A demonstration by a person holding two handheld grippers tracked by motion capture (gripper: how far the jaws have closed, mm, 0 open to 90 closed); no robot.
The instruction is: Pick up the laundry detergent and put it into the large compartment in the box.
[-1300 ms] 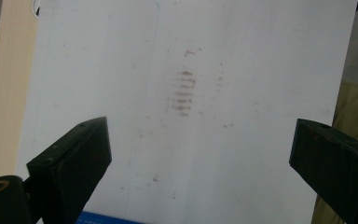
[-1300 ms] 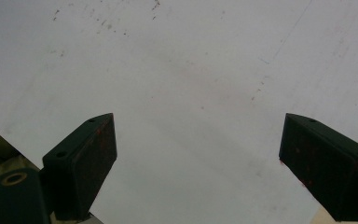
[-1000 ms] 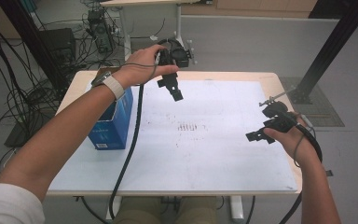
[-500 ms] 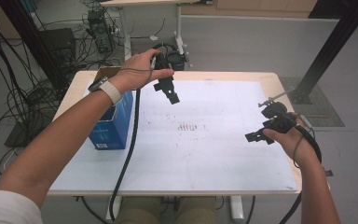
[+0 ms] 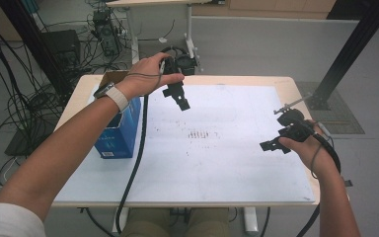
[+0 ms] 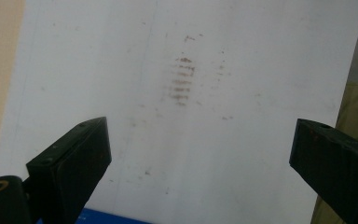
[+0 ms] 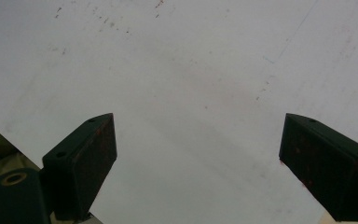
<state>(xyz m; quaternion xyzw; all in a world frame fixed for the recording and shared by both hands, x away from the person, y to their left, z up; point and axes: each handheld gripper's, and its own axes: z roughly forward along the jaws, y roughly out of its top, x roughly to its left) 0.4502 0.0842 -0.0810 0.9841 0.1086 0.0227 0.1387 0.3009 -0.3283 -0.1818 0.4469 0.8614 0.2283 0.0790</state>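
I read this as the approach step, nothing grasped yet. My left gripper (image 5: pixel 177 94) is held up over the far left of the table (image 5: pixel 237 173), jaws spread wide and empty in the left gripper view. My right gripper (image 5: pixel 276 143) hangs low at the right edge, jaws also wide apart with only the white top between them. The nearest thing is the blue box (image 5: pixel 121 131), upright at the table's left edge, just beside my left forearm, top flaps open, white print on the side. Next move, I'd guess: swing left down and over to the box, line jaws across a wall.
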